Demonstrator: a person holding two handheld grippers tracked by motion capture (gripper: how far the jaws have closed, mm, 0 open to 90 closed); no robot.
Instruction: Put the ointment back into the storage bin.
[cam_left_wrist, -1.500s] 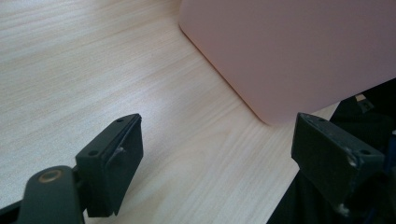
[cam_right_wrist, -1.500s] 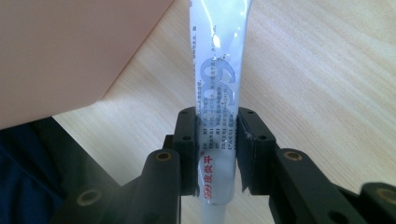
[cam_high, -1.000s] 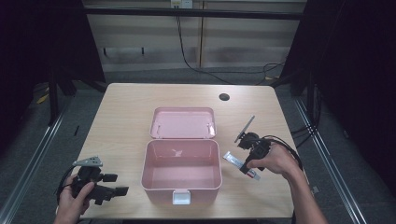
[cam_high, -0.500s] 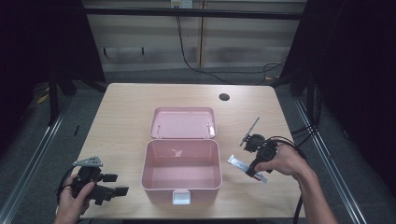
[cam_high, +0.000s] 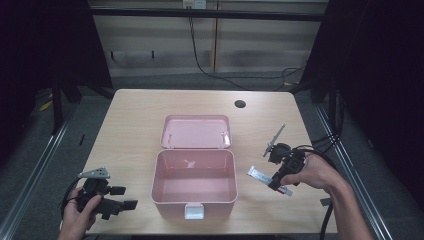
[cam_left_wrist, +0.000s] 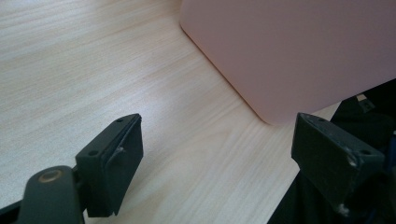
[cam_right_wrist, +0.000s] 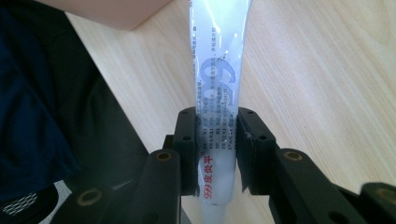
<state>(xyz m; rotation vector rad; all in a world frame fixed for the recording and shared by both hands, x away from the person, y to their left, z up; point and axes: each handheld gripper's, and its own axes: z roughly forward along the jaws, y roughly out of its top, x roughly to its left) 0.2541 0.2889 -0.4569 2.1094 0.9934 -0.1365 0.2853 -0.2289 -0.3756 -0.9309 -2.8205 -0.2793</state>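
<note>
The right gripper (cam_high: 278, 180) is closed on a white tube (cam_high: 268, 179). In the right gripper view its two black jaws press on both sides of the tube (cam_right_wrist: 219, 93), near the end with the red writing. The rest of the tube sticks out past the jaws, and it has blue marks and small print on it. In the high view the tube sits in the gripper on the right side of the table, just beside the pink box (cam_high: 194, 185), with its far end pointing at the box. It looks lifted a little off the wood, but that is hard to tell from above.

The left gripper (cam_high: 120, 197) is wide open and holds nothing. In the left gripper view its jaws stand far apart over bare wood, and the round corner of the pink box (cam_left_wrist: 299, 51) is close in front of them. The left hand (cam_high: 80, 212) holds it low near the front left corner of the table.

The pink box stands open in the middle, with nothing inside. Its lid (cam_high: 197, 131) lies flat behind it. Nothing stands between the tube and the box.

The table (cam_high: 135, 120) is light wood with a small round hole (cam_high: 240, 104) near the back. Past it there is a grey floor, a black cable (cam_high: 205, 65) and dark curtains.
</note>
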